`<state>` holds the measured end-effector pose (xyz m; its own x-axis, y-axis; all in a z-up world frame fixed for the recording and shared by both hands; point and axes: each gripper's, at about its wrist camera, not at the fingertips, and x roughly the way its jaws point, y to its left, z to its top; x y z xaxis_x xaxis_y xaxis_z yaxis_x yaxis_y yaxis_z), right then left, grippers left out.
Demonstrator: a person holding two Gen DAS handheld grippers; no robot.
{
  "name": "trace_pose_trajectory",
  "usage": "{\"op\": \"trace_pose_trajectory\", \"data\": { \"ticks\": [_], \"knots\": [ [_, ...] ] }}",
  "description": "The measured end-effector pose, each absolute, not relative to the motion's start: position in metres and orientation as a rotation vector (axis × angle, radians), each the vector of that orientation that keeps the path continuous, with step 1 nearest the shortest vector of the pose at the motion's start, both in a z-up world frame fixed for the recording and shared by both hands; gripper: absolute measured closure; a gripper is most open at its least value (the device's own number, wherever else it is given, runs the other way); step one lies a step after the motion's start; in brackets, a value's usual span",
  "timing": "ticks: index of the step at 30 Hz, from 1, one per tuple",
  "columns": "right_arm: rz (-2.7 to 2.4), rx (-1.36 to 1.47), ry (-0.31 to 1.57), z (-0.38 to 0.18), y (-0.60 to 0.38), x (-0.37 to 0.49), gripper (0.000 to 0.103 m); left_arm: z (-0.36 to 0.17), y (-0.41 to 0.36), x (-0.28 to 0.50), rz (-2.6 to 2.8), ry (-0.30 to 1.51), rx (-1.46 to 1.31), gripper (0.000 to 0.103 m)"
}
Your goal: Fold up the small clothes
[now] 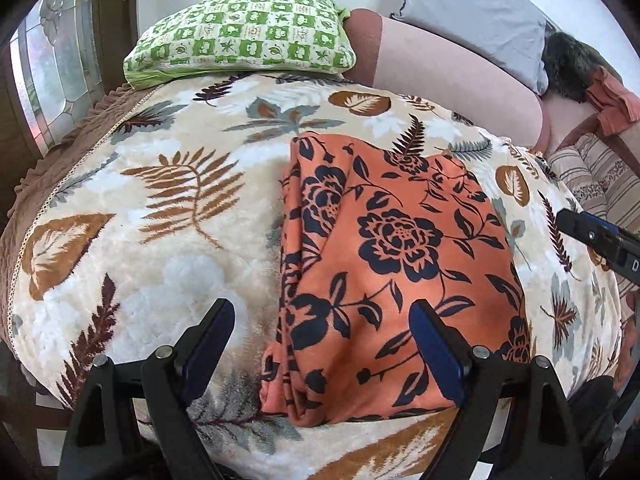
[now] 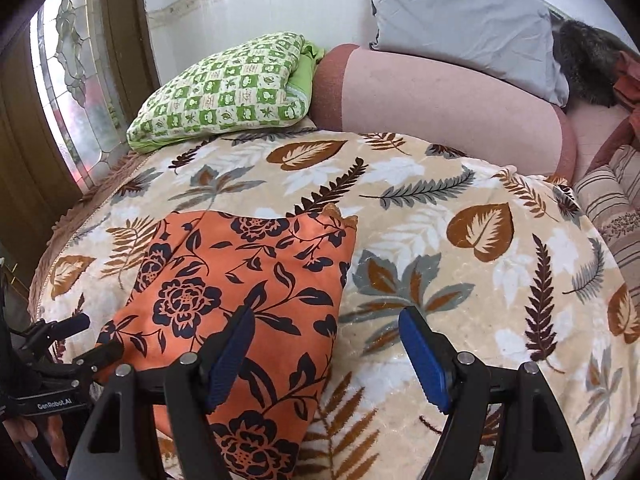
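One folded garment (image 1: pixel 392 272), thin orange cloth printed with dark navy roses and leaves, lies flat as a rough rectangle on a plush leaf-patterned blanket (image 1: pixel 160 208) that covers the bed. Its layered fold edges show along the side nearer the left tool (image 1: pixel 322 336), whose blue-padded jaws are spread wide and hold nothing; the cloth lies just ahead, between them. Its long axis runs away from that tool toward the pillows. The right tool (image 2: pixel 326 344) is likewise released, its left finger over the garment's near corner, its right over bare blanket. Ahead lie a green checked pillow (image 2: pixel 224 92), a pink bolster (image 2: pixel 440 100), a grey cushion (image 2: pixel 460 16) and, far left, a leaded glass window (image 2: pixel 76 80).
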<state>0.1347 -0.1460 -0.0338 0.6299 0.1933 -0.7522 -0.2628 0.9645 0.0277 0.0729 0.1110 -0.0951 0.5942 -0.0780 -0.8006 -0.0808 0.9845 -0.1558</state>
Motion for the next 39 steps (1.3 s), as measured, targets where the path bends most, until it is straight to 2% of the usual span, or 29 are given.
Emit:
{"op": "trace_pose_trajectory", "data": {
  "ticks": [39],
  "knots": [
    [0.131,-0.232,0.805,-0.035,-0.131,0.136,0.026,-0.107,0.122,0.080,0.016,0.958,-0.201,0.013]
  ]
}}
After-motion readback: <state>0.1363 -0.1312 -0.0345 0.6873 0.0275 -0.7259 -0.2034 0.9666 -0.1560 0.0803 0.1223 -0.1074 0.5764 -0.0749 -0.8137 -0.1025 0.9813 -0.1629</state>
